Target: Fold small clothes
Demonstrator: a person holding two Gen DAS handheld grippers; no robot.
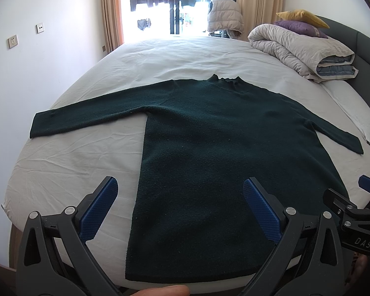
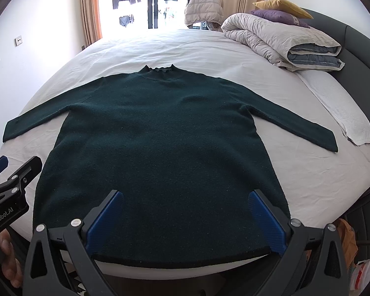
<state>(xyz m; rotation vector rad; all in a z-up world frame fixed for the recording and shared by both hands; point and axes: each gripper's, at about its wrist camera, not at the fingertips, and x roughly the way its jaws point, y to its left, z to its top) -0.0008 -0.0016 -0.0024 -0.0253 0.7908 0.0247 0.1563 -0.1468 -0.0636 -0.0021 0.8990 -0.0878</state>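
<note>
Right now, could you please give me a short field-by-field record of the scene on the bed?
garment: dark green sweater, spread flat, unfolded
sleeves: both stretched outward to the sides
collar: at the far end, hem at the near edge of the bed
surface: white sheet on the bed
left gripper: open, hovering above the hem's left part, holding nothing
right gripper: open, hovering above the hem, holding nothing
far right corner: folded duvet with a purple pillow and a yellow pillow on top
right edge: white towel
</note>
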